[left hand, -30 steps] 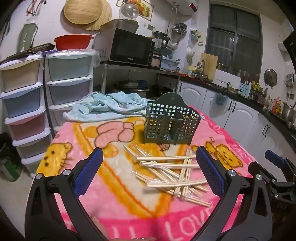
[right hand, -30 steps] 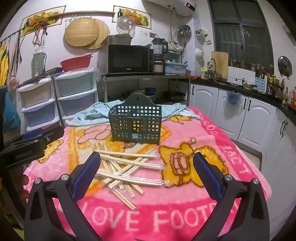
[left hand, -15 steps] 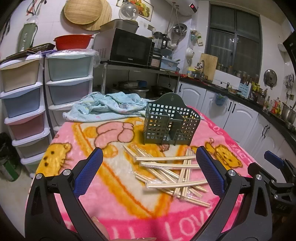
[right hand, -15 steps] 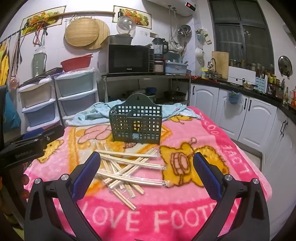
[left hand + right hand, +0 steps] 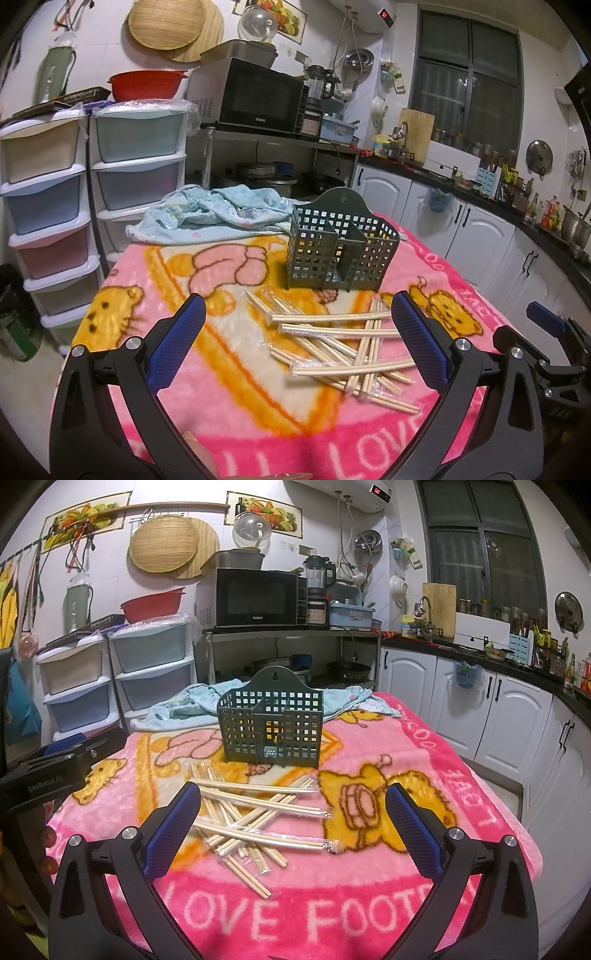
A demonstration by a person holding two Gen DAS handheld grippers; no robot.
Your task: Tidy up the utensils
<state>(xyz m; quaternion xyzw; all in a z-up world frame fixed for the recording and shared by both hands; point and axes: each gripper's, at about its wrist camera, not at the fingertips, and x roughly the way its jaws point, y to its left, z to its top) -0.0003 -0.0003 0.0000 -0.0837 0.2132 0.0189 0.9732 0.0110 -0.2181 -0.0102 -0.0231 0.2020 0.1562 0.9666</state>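
A dark green lattice utensil basket stands upright on the pink cartoon blanket; its two compartments look empty. In front of it lies a loose heap of several wrapped wooden chopstick pairs, crossing one another. My left gripper hovers open near the table's front edge, with the heap between and beyond its blue pads. My right gripper is open too, level with the heap's near side, holding nothing. Each gripper shows at the edge of the other's view.
A crumpled light blue cloth lies behind the basket at the table's far edge. Stacked plastic drawers stand to the left, a microwave on a metal shelf behind, white cabinets along the right.
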